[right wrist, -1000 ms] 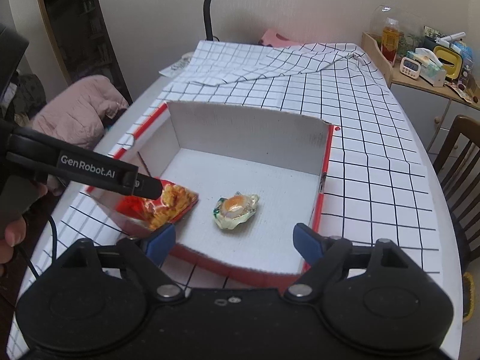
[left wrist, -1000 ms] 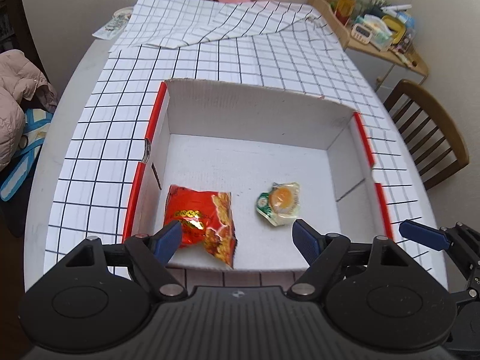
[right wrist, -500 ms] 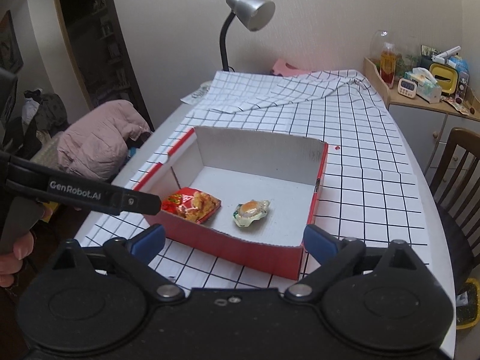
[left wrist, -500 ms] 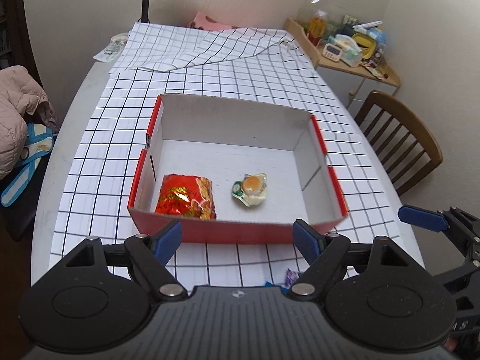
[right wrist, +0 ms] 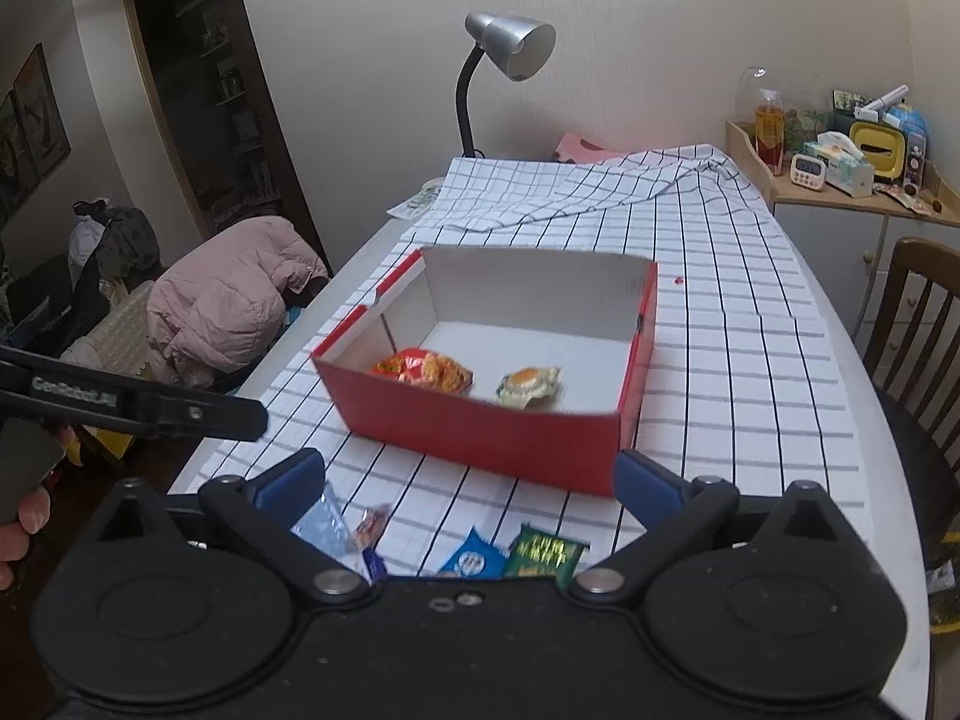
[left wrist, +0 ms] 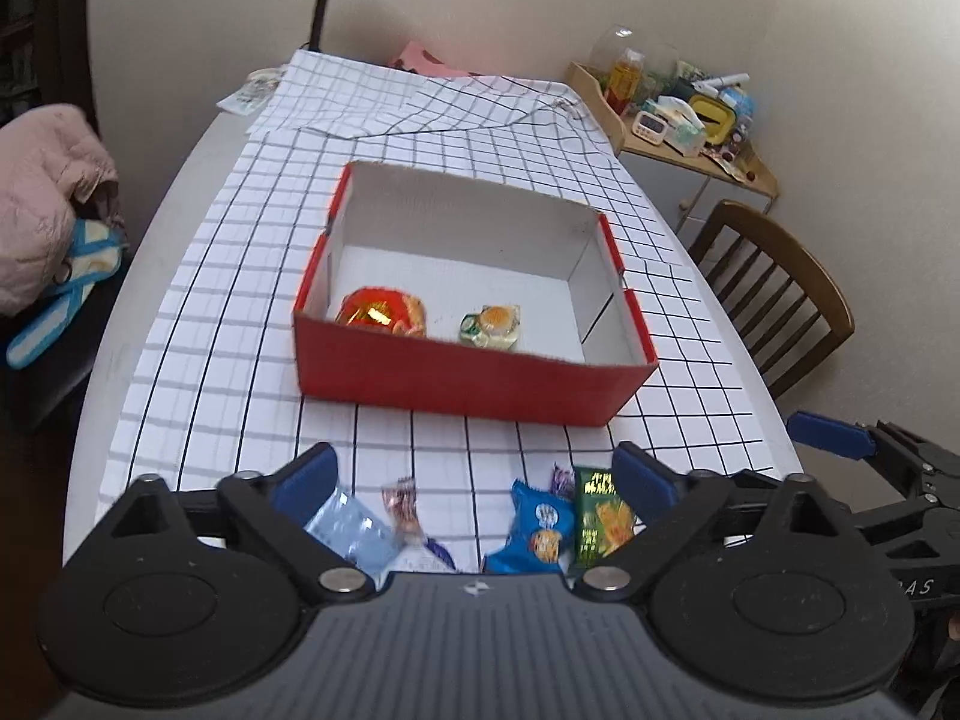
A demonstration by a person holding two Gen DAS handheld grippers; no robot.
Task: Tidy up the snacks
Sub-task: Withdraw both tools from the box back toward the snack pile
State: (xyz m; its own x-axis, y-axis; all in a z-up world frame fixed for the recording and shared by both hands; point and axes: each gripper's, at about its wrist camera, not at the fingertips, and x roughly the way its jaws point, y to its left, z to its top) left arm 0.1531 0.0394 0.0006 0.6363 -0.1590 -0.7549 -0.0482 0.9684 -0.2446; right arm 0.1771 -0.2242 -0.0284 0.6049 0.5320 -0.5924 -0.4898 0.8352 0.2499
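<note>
Both claws, left claw and right claw, gape empty. Loose snacks lie just below us; box ahead. We'd drop straight down, pinch one packet only.

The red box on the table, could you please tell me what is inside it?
Inside the red box lie a red snack packet and a clear-wrapped yellow snack. The near wall hides the floor right behind it.
</note>
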